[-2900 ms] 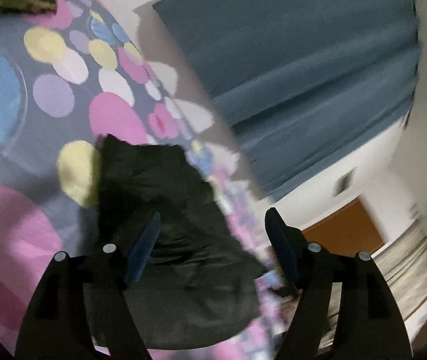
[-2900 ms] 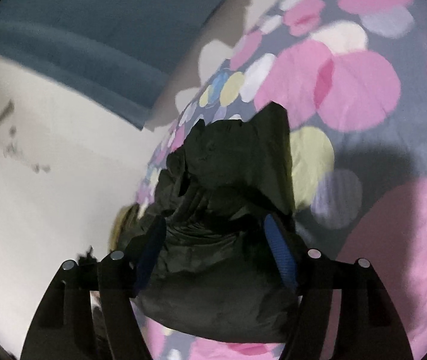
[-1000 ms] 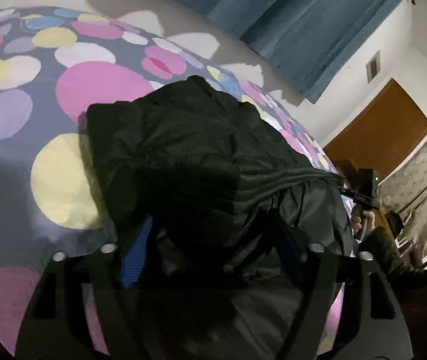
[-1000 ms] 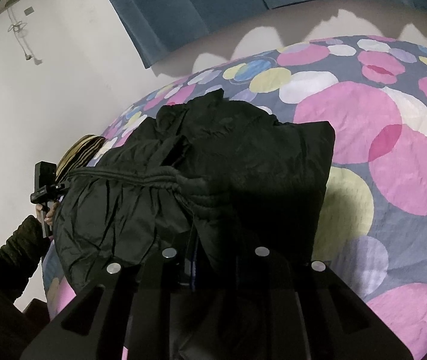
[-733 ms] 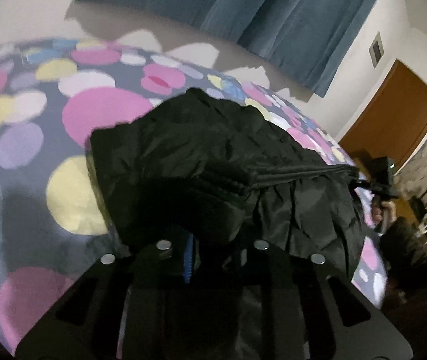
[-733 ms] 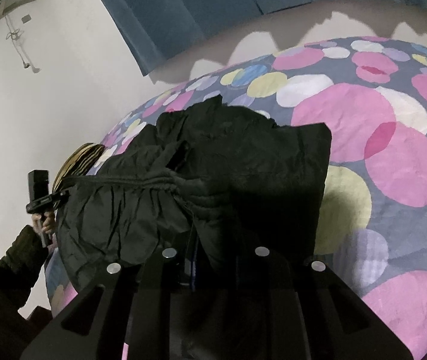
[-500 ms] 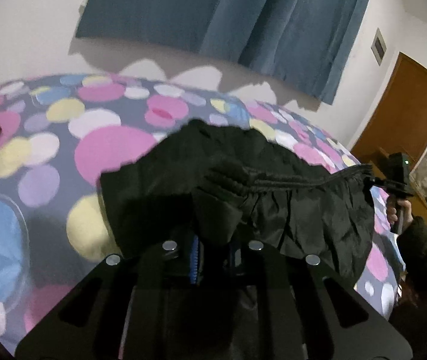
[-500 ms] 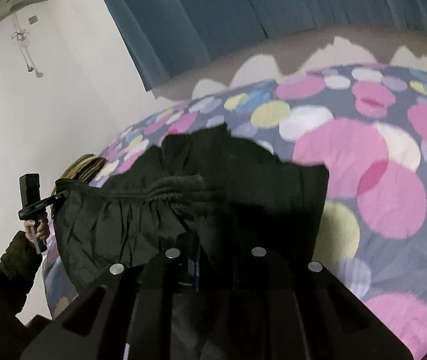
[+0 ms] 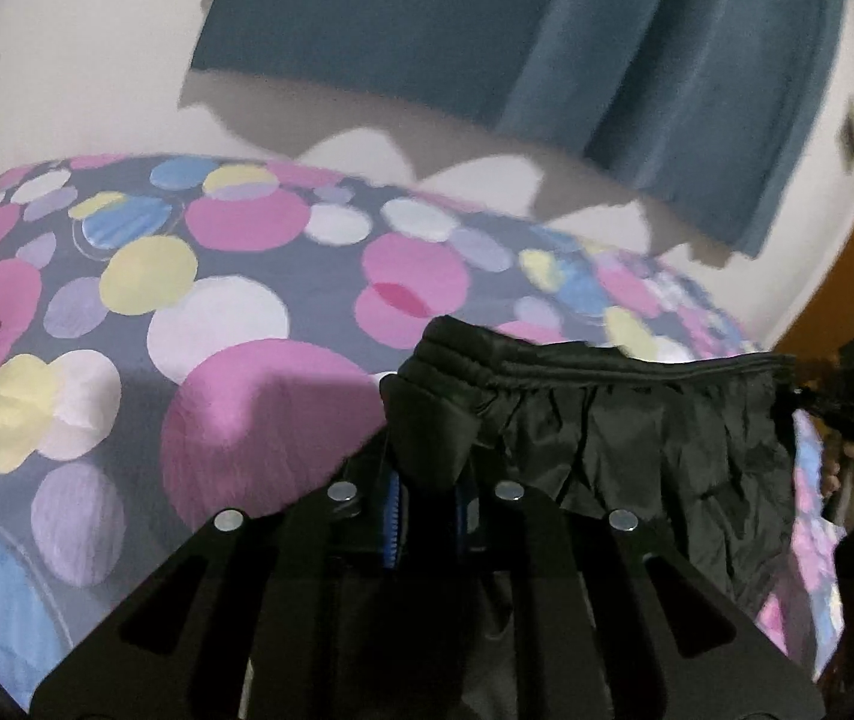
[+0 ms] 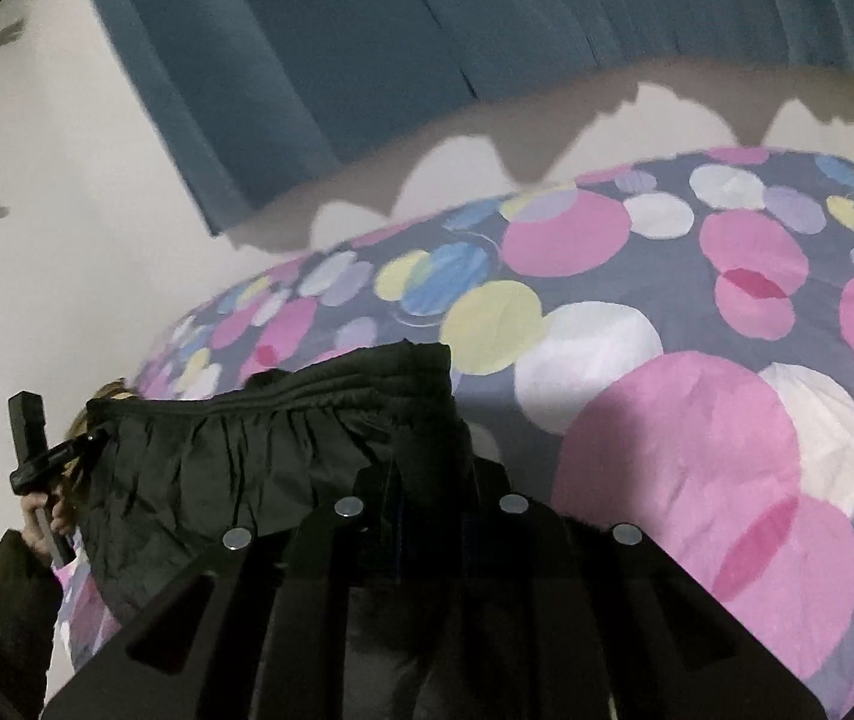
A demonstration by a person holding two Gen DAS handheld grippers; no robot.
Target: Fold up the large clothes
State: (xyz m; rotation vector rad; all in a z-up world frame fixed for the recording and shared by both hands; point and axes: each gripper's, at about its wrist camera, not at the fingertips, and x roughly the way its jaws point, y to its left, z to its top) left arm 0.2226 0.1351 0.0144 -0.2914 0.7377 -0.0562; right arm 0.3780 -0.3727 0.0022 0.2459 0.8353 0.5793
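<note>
Now that both ends of its elastic waistband are pinched, the black trousers [image 9: 637, 450] hang stretched above the spotted bedspread [image 9: 199, 360], off the bed where they lay bunched a second ago. Left hand-held gripper [image 9: 427, 510], whose jaws have just been closing, and right hand-held gripper [image 10: 430, 516] are each clamped on fabric, ready for folding.

the spotted bedspread [image 9: 235, 396] lies bare ahead, while the stretched black garment [image 9: 655, 438] blocks the space between the grippers.

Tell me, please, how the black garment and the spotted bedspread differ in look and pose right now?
The black garment is plain and crinkled; the spotted bedspread shows pink, yellow, white and blue circles. The garment hangs stretched between the left gripper and right gripper, both shut on it; the bedspread lies spread flat. Both are fabric.
</note>
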